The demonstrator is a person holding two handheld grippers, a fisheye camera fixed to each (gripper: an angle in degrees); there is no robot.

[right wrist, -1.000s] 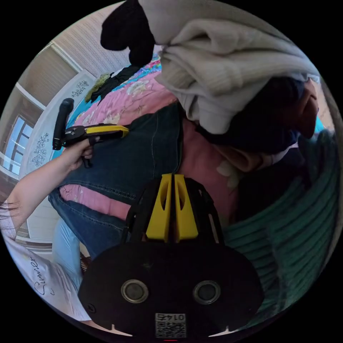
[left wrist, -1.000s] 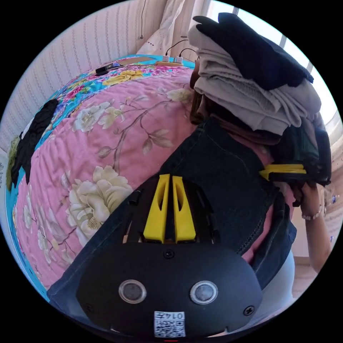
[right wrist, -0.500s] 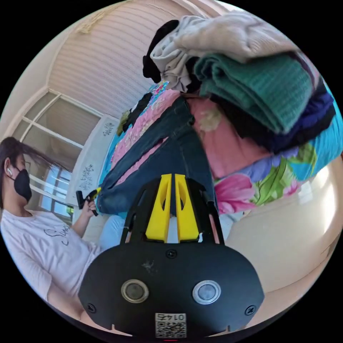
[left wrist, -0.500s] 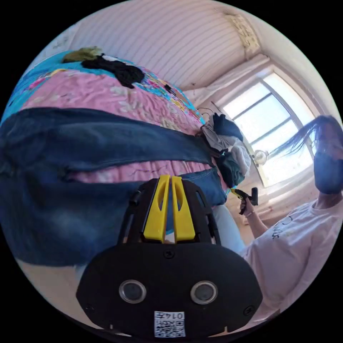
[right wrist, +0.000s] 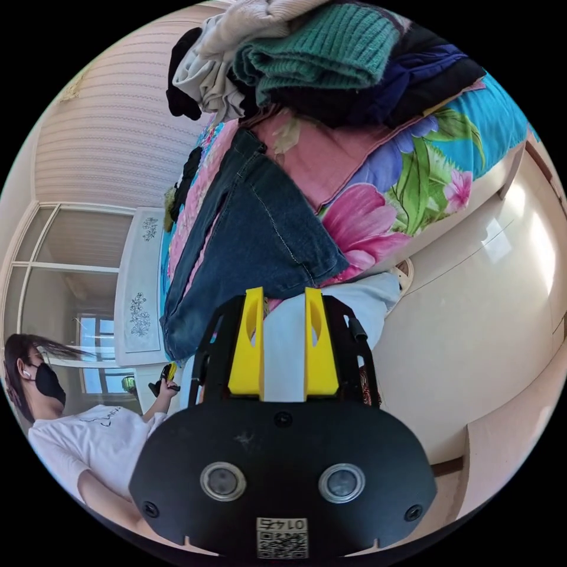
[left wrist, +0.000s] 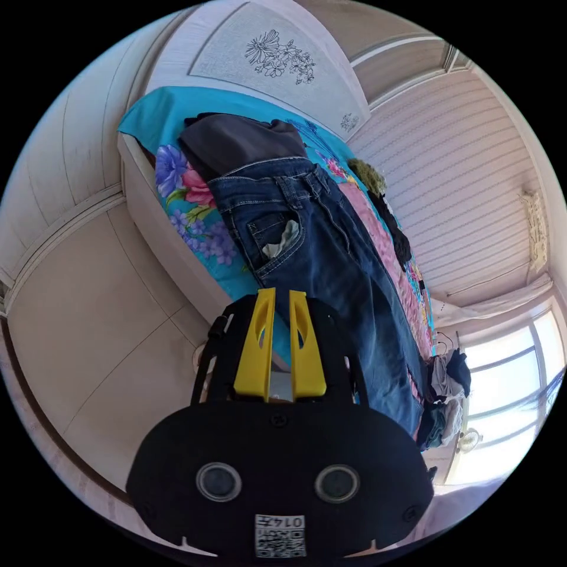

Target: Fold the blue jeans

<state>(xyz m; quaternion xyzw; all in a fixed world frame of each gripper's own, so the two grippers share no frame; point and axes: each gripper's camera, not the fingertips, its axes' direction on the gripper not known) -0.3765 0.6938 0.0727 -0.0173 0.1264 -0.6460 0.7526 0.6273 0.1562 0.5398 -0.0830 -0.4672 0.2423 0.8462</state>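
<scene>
In my left gripper view, my left gripper (left wrist: 279,316) sits at six o'clock with its yellow jaws parted by a narrow gap and nothing between them, so it is released and clear of the cloth. Beyond its tips the blue jeans (left wrist: 331,266) lie stretched along the bed (left wrist: 171,248), the waistband toward twelve o'clock with a front pocket turned out showing pale lining, and the legs running away toward four o'clock. A dark grey garment (left wrist: 236,142) lies just past the waistband, touching it. The bedspread (left wrist: 195,201) is turquoise with purple and pink flowers at the near edge and pink further on. A white headboard (left wrist: 277,65) with a flower drawing stands at twelve o'clock, and a pile of clothes (left wrist: 446,390) sits at the far end of the legs near four o'clock, beside a bright window (left wrist: 508,390). In my right gripper view, my right gripper (right wrist: 283,325) at six o'clock has its jaws spread wider, empty, with pale blue fabric (right wrist: 295,331) showing in the gap behind them. The hem end of the jeans lies just past the tips, hanging a little over the bed's edge, the legs running off toward nine o'clock. The stacked clothes, a green knit (right wrist: 319,47) on top, are at twelve o'clock. At eight o'clock I can see the left gripper small in my hand (right wrist: 167,387), near the waistband end; whether it touches the denim I cannot tell.
</scene>
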